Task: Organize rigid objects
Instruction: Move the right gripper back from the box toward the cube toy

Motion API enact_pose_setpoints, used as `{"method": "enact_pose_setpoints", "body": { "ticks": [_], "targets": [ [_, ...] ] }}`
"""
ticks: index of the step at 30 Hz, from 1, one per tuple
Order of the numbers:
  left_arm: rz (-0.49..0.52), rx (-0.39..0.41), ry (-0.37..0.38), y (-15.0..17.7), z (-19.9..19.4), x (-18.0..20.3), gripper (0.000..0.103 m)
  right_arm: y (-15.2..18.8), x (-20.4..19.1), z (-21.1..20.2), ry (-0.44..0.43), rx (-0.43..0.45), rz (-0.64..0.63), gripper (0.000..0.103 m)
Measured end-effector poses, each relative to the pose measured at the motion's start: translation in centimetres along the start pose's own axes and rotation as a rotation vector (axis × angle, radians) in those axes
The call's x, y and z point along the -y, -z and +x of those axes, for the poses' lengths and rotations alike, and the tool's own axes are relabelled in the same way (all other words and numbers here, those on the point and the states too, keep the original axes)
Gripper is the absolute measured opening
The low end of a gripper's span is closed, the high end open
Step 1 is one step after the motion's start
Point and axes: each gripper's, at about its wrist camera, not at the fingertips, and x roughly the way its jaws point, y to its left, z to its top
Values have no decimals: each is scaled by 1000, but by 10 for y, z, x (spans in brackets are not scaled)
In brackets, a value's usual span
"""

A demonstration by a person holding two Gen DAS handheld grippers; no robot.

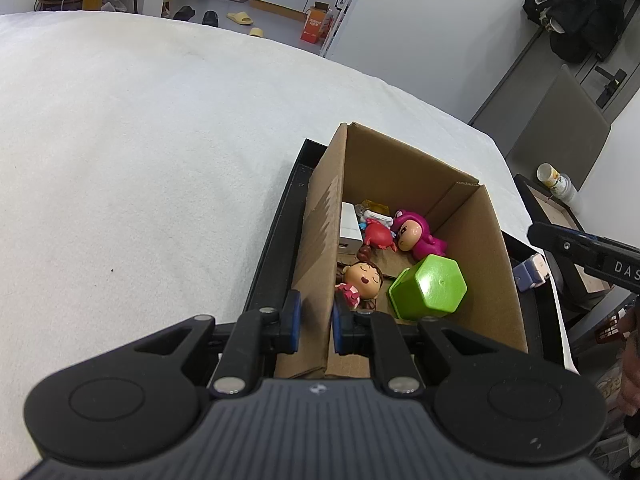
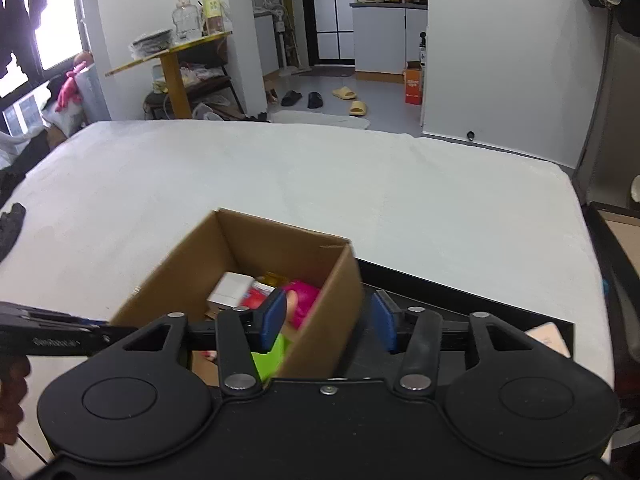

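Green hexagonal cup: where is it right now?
In the left wrist view, the green hexagonal cup lies tipped inside the cardboard box, near its right wall, just below the pink figurine.

White walls (image 2: 500,60); grey floor (image 2: 384,100) with slippers (image 2: 346,93). Window (image 2: 56,28) at left admits daylight. Yellow side table (image 2: 172,56) holds bottles. Kitchen cabinets (image 2: 384,40) beyond doorway. Coats (image 1: 580,4) hang right

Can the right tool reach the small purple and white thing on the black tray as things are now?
Probably yes. The purple and white thing lies on the black tray outside the cardboard box, uncovered, beside the right tool, whose jaws stand open astride the box wall.
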Motion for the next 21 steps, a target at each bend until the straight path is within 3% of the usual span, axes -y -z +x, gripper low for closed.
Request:
{"method": "enact_pose_setpoints", "body": {
  "ticks": [15,21],
  "targets": [
    [12,-2,-14,-1,0,4,14,10,37,3,110,-58,3,55],
    [12,-2,-14,-1,0,4,14,14,55,2,159,-73,20,66]
  ]
}}
